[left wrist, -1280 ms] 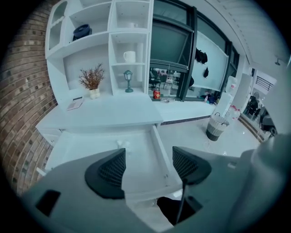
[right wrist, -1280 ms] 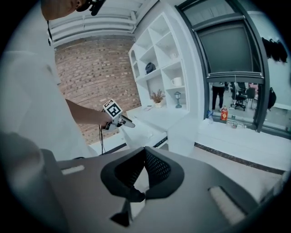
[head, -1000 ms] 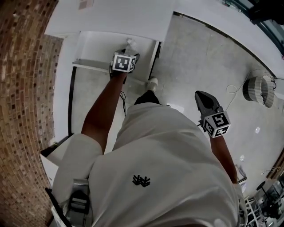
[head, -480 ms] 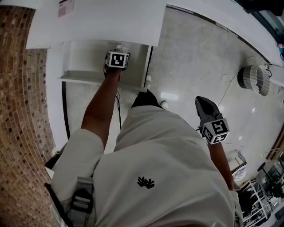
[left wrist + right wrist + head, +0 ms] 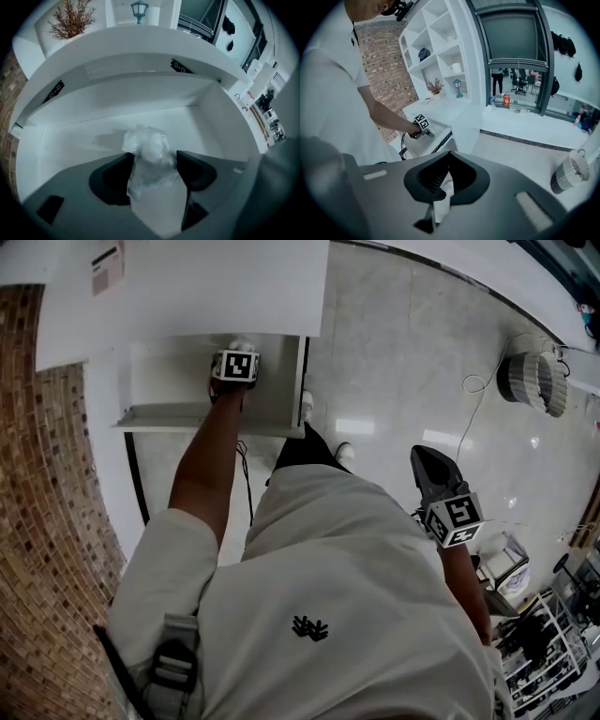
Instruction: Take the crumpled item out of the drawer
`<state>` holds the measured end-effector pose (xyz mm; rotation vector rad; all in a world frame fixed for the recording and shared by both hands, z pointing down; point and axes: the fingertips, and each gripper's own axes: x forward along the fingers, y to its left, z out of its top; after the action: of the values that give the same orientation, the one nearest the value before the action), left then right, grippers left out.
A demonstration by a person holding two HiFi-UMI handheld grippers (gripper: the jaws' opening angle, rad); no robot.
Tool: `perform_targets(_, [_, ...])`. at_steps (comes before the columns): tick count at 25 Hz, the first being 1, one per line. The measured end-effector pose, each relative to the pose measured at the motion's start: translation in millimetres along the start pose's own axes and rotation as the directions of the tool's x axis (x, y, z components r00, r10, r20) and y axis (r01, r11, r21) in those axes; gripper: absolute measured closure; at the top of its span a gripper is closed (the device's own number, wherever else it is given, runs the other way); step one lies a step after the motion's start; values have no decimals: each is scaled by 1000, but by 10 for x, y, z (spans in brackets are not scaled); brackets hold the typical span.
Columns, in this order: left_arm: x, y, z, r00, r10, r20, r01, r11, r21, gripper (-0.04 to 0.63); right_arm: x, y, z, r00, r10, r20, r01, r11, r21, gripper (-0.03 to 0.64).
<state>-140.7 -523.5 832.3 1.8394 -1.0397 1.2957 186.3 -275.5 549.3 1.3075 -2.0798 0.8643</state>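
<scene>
Left claw (image 5: 153, 156): jaws wide, just closing round the crumpled plastic (image 5: 145, 143) in the drawer (image 5: 70, 136), seemingly not yet pinched; I'd squeeze firmly, then lift straight out; right claw (image 5: 449, 154) closed up, idle.

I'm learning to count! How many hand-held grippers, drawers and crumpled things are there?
Hand-held grippers: 2 (left hand-held gripper, jaws just been closing, crumpled item between them; right hand-held gripper)
Drawer: 1
Crumpled item: 1
Total: 4

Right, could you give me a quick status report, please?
Left tool open in drawer, jaws just closing around crumpled item, not yet gripped. Right tool shut, empty, held aside. Nothing in the way.
</scene>
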Motion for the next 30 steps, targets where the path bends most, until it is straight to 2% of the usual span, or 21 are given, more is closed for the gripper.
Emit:
perform_targets(2, [-10,0,42,1000,7,11,-8,1000,15,289,-9,-20,-19,1000,-10,-3,10,1000,9,604])
perform_targets(6, [-43,-14,75,999,16,28,-17,999,42,355,-34,-19,-30,1000,-20,-1,20,1000,16,604])
perform_targets(9, [-35,-38,58,999,7,33,-8,1000,11,402,-50,-21,57,1000,-28,13,28,1000,14,604])
perform_targets(17, [-99,-129,-35,1000,-15,27,16,1000,-17,416,-120,-79,-42,1000,-19,21,18,1000,7,604])
perform_targets(30, [-645,-338,-107,994,28,105,-25,999,-31,423,-331,-37,-179,994,52,92,-48,998,-42,604])
